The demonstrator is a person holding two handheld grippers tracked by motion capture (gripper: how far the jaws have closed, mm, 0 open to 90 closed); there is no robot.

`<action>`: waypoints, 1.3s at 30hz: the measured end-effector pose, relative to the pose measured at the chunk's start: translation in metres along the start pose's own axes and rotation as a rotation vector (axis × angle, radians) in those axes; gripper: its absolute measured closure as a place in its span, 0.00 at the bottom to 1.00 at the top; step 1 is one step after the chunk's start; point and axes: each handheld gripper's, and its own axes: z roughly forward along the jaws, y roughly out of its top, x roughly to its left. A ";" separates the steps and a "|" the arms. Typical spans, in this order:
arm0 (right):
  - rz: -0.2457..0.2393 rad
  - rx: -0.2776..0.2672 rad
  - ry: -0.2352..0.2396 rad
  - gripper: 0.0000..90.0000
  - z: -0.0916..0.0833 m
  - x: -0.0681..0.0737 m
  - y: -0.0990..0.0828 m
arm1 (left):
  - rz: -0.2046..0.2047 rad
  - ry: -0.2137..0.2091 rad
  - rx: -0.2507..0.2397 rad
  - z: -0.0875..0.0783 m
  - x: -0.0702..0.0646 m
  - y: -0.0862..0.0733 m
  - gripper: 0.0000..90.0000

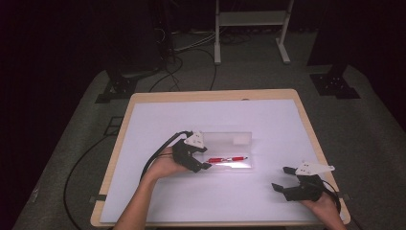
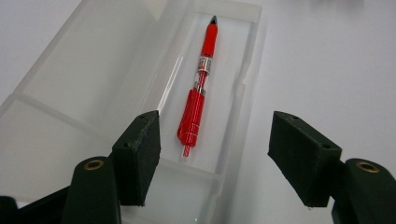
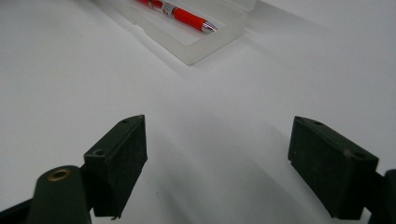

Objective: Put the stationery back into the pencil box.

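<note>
Left gripper (image 1: pixel 203 160) was seen in the high view at the near left end of a clear plastic case (image 1: pixel 242 136), borne by the person's left hand (image 1: pixel 165 165). Its jaws were held well apart, and nothing was gripped between them. In the left gripper view the same left gripper (image 2: pixel 215 158) was shown with its two black jaws spread to either side of the case's end, the left one over the tray and the right one over the bare white surface; neither pad was pressed on anything.

A red pen (image 2: pixel 198 88) was found lying flat in the open tray of the clear plastic case (image 2: pixel 93 84), its dark tip pointed away from the jaws and its clip end nearest to them. The hinged lid was laid open beside the tray. In the high view the red pen (image 1: pixel 227 159) was set lengthwise in the near half of the case.

Right gripper (image 1: pixel 282 179) was held by the right hand (image 1: pixel 325 203) near the right front corner of the table (image 1: pixel 306 110), well apart from the case. Its jaws were also spread wide and empty. In the right gripper view the right gripper (image 3: pixel 217 163) was aimed over the white sheet (image 3: pixel 210 93), with the case's end and the pen's tip (image 3: pixel 210 27) seen farther off.
</note>
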 end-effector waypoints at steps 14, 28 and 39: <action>0.000 0.005 -0.003 0.21 0.001 -0.001 -0.001 | -0.048 0.019 -0.031 -0.009 -0.003 -0.015 0.29; 0.004 0.009 -0.004 0.21 0.002 0.000 -0.001 | -0.069 0.046 -0.045 -0.023 -0.006 -0.029 0.27; 0.005 0.010 -0.005 0.21 0.002 0.000 -0.001 | -0.093 0.060 -0.071 -0.034 -0.009 -0.041 0.25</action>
